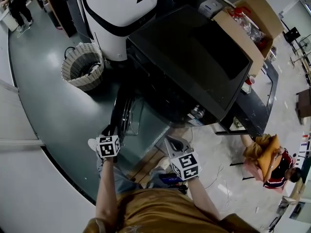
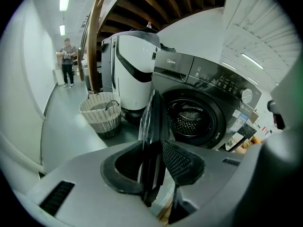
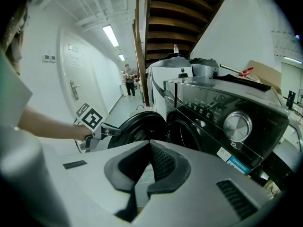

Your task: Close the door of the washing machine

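The dark front-loading washing machine [image 1: 194, 57] has its round door [image 1: 121, 115] swung open to the left of the drum opening [image 2: 191, 119]. My left gripper [image 2: 158, 155] has the door's [image 2: 152, 122] outer edge between its jaws, with both pads against it. Seen from the right gripper view, that left gripper [image 3: 117, 131] sits at the rim of the door [image 3: 139, 129]. My right gripper [image 3: 149, 148] hangs in front of the machine with its tips together and nothing between them. In the head view the left gripper [image 1: 111, 130] and right gripper [image 1: 176, 143] are low in front of the machine.
A woven basket [image 1: 82, 66] stands on the floor left of the machine, beside a tall white appliance [image 1: 121, 18]. An open cardboard box [image 1: 252, 23] sits behind the machine's top. A person [image 1: 267, 159] crouches at the right; another person [image 2: 67, 60] stands far down the corridor.
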Tool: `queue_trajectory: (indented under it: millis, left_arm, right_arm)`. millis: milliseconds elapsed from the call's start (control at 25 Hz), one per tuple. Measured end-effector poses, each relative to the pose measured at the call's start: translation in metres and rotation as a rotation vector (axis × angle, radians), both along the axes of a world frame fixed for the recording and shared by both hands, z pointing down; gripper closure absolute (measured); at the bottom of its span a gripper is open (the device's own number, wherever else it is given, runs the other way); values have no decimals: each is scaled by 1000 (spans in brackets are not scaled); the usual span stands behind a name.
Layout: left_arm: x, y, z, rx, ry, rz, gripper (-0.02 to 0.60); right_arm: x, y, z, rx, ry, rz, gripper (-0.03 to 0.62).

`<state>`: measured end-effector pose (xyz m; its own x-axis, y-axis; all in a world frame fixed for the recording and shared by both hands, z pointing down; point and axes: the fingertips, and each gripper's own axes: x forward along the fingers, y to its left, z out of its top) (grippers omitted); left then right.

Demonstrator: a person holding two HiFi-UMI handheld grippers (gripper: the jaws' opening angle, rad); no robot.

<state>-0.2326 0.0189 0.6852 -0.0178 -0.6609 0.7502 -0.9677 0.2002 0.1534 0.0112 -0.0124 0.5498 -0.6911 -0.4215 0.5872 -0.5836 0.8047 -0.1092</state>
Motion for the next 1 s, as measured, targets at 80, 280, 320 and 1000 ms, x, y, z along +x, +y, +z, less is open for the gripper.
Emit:
queue_trajectory:
  millis: [80,280,320,1000]
  left_arm:
    - [7,-1,1,-2,11,0,435]
    - [23,-3,0,-6,19,12,436]
    - [26,-4,0,-5,22,17,436]
    - [71,-18,1,-9,73,68,434]
  right_arm:
    - [9,0,0,-10,-9,19,582]
    - [28,-3,0,-41,-46,80,582]
    - [32,-3,1,-42,-47,91,582]
    - [77,-9,6,-39,-65,212,582]
